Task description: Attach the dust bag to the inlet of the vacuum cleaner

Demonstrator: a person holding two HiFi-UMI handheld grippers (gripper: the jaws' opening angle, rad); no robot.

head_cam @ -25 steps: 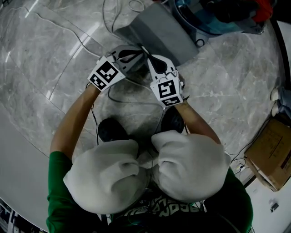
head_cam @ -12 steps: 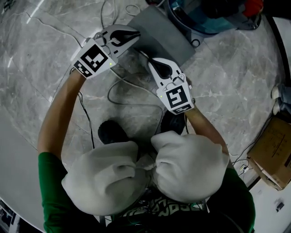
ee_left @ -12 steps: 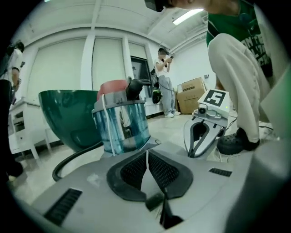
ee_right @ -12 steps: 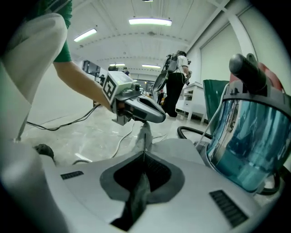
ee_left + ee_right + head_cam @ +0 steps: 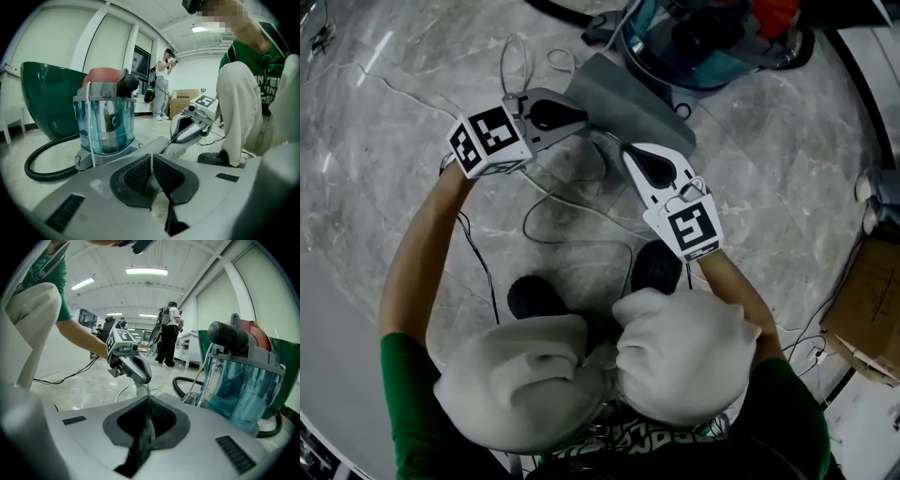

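Dust bag (image 5: 623,94) is clamped by its edge in the jaws of my left gripper (image 5: 579,117) and right gripper (image 5: 631,150); I judge an uneven tug toward the vacuum cleaner (image 5: 703,47) could slip it free.

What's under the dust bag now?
By the near edge of the grey fabric dust bag, grey marble floor and a thin white cable show; whatever lies beneath the fabric itself is covered.

I can read no whole word here. My green shirt (image 5: 271,89) carries white letters, too cut off to read. The left marker cube (image 5: 487,139) and the right marker cube (image 5: 694,230) show only black-and-white squares.
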